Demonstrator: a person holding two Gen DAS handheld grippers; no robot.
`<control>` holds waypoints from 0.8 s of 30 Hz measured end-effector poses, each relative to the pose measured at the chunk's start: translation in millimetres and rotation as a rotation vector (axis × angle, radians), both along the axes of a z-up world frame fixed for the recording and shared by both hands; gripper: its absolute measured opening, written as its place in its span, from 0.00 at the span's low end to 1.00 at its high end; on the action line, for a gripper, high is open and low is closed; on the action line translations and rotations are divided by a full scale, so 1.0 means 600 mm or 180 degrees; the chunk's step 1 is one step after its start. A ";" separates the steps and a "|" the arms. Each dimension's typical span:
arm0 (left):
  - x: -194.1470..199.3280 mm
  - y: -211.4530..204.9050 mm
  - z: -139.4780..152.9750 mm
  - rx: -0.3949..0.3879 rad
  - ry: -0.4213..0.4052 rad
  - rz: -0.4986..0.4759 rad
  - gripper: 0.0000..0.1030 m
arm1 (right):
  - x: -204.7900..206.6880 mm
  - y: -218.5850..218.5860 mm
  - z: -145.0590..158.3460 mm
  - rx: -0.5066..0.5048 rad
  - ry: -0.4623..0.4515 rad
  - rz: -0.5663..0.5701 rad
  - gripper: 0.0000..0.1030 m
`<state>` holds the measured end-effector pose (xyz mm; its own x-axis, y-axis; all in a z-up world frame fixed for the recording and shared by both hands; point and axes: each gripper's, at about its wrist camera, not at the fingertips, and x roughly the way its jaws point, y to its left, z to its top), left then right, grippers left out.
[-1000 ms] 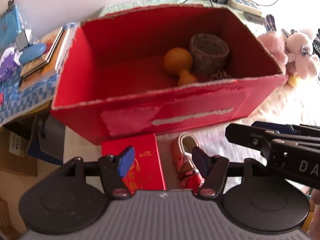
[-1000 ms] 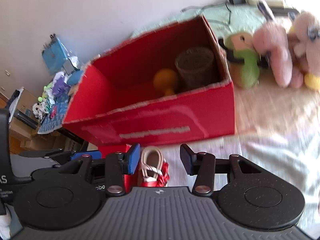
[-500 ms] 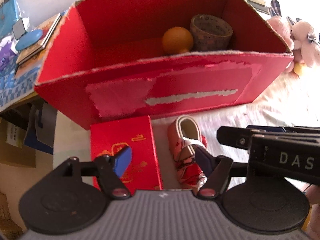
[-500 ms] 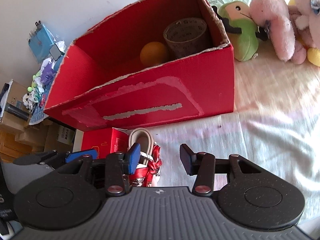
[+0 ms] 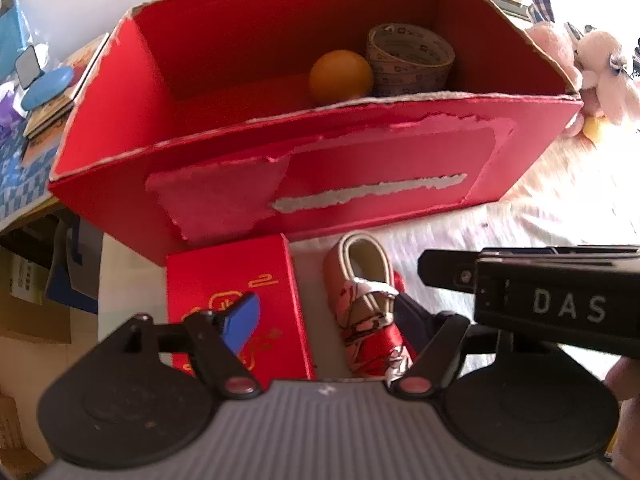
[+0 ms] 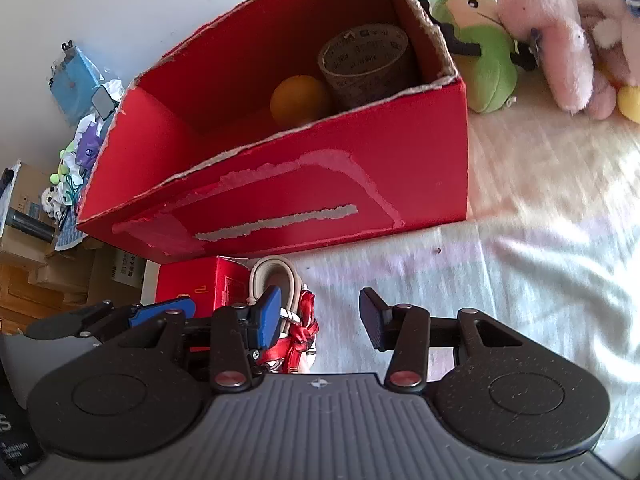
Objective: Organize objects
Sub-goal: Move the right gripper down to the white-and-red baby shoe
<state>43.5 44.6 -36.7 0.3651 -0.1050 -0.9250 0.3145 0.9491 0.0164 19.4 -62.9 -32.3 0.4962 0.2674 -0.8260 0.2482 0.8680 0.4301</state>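
Left gripper (image 5: 324,316) wide open, straddling small red box (image 5: 236,304) and shoe (image 5: 368,312); right gripper (image 6: 320,316) open, seemingly empty

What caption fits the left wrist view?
Open left gripper above a small shoe, before a red box.

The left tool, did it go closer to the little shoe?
Yes. The left tool came down toward the little shoe in front of the big red box, its open fingers now around it.
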 end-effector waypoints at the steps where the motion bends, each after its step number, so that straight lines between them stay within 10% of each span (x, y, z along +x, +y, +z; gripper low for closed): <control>1: 0.000 -0.001 0.000 0.0002 0.0000 -0.0006 0.75 | 0.000 0.000 -0.001 0.0011 0.0010 -0.0002 0.46; 24: -0.015 0.023 0.003 -0.0440 0.0031 -0.0238 0.81 | 0.006 -0.001 -0.032 0.0303 0.0181 -0.0005 0.47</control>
